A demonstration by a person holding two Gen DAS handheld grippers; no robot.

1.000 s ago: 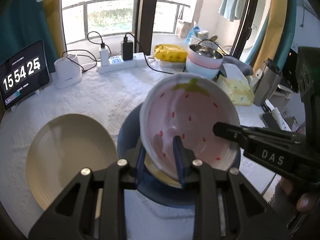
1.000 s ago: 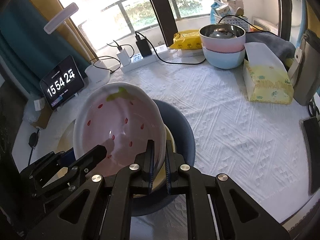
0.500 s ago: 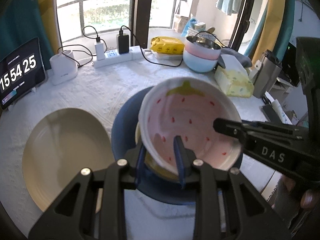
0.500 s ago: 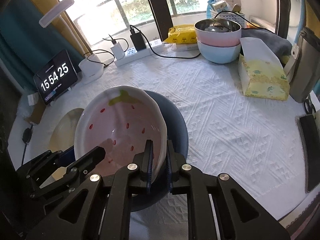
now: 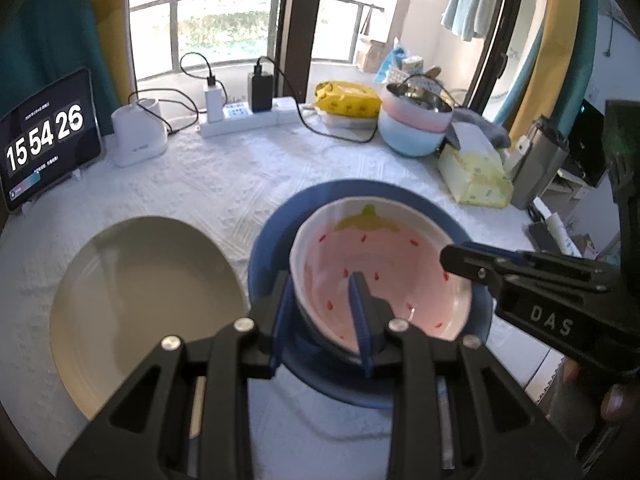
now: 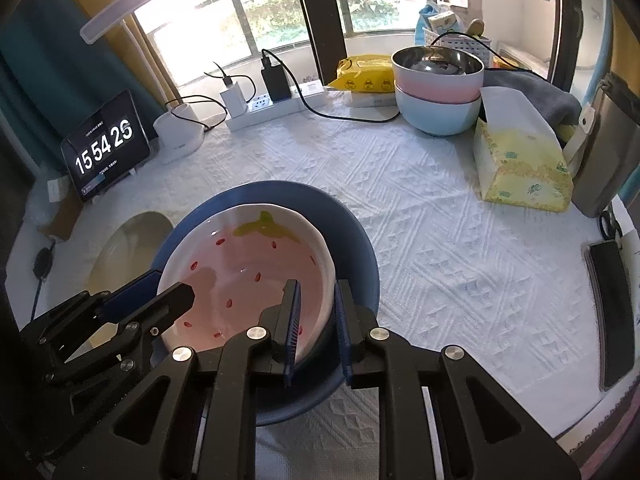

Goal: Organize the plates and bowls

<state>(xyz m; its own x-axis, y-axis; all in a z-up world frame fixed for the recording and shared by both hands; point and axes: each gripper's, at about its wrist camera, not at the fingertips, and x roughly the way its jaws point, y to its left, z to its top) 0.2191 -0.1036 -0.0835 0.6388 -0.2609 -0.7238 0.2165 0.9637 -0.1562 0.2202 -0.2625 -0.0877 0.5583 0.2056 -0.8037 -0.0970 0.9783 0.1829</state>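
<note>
Strawberry bowl [image 6: 248, 276] sits nested in the blue bowl [image 6: 356, 248]; right tongs [image 6: 316, 328] opening off its rim, left tongs [image 5: 322, 320] straddle it loosely. Next I back both out.

Ahead of the gripper, a white textured tablecloth [image 6: 420, 216] covers the table. Beyond it, daylight pours through a window [image 6: 280, 12] with a dark frame [image 6: 316, 8] and a railing outside. Far left hang teal and yellow curtains [image 5: 52, 36], with a lamp head [image 6: 116, 12] in front. Far right, a pale towel [image 5: 472, 4] hangs in a side room.
</note>
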